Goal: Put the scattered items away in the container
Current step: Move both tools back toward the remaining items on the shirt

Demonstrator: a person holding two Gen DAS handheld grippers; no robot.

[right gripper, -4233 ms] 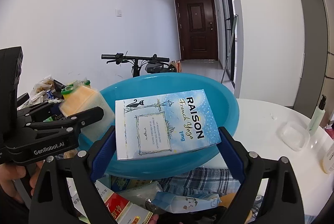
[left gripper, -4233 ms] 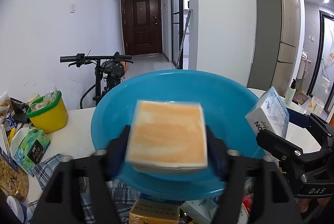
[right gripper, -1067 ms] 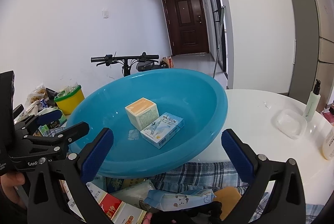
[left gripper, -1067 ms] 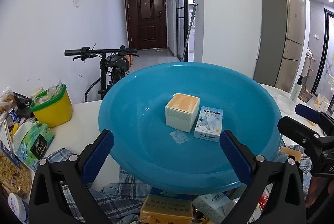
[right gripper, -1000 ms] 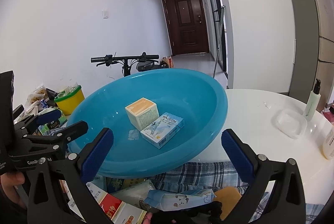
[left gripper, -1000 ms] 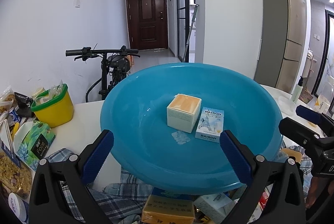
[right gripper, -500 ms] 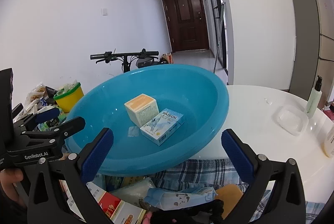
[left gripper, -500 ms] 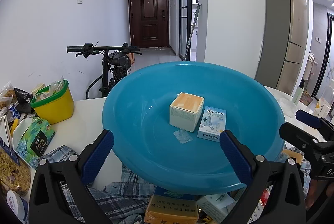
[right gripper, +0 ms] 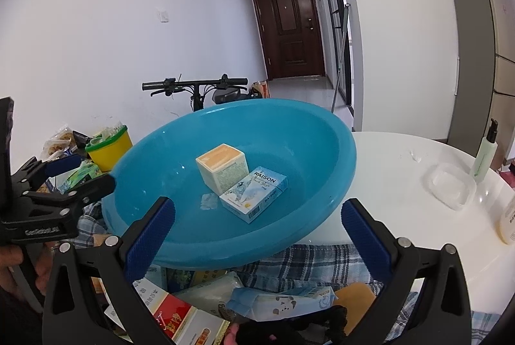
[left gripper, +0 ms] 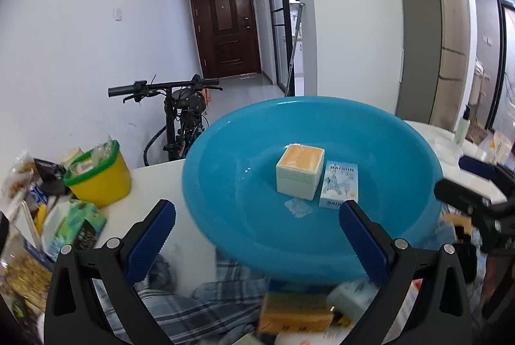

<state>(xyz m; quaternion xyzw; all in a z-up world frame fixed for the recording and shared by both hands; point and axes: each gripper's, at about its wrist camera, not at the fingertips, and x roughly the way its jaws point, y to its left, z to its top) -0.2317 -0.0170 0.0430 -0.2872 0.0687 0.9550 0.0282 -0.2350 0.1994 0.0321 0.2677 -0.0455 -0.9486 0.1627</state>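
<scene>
Basin [right gripper: 338,171] sits on the white bench [right gripper: 402,184], wide and shallow, so drops from above land easily. Inside it: cream box [right gripper: 222,168] upright, blue carton [right gripper: 254,197] flat and touching its side, both near the centre, leaving rim space for more. Left tool [left gripper: 257,235] and right tool [right gripper: 254,232] both gape, nothing between the pads, held back at the near rim. Remaining packets [right gripper: 273,303] lie jumbled on the checked cloth [right gripper: 322,258] directly below, likely next pick; overlap may make a clean grasp awkward.
</scene>
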